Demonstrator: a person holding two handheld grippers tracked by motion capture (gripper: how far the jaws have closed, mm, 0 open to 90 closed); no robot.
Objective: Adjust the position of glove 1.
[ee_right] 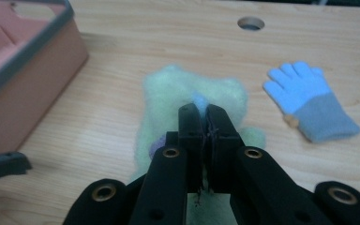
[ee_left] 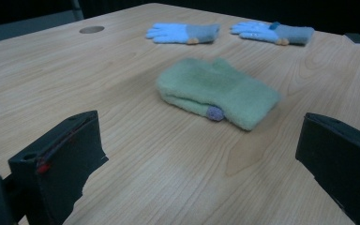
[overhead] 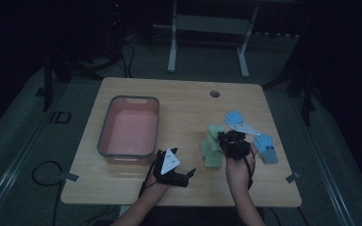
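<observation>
A: Starting at the left, we see the pink bin [overhead: 128, 127] on the tabletop [overhead: 184, 101], and our left gripper [overhead: 185, 175] resting near its front corner with jaws spread wide and nothing between them.

B: Then the green gloves [overhead: 213, 147], just right of centre. They're knitted and fluffy, so we'd expect them to be light, limp and easily squashed, not slippery. A pinch on the cuff or a bunched fold should carry one.

A: Our right gripper [ee_right: 201, 123] is clamped tight, and it looks as if a bit of green knit is caught in it, though we can't be sure how much.

B: Furthest right lie the blue gloves [overhead: 265, 145], flat and apart.

A: The left gripper view gives us a green glove [ee_left: 218, 91] folded double, with a small purple tag at its cuff, which the high view is too dim to show. The right gripper view gives the closed jaws up close.
</observation>
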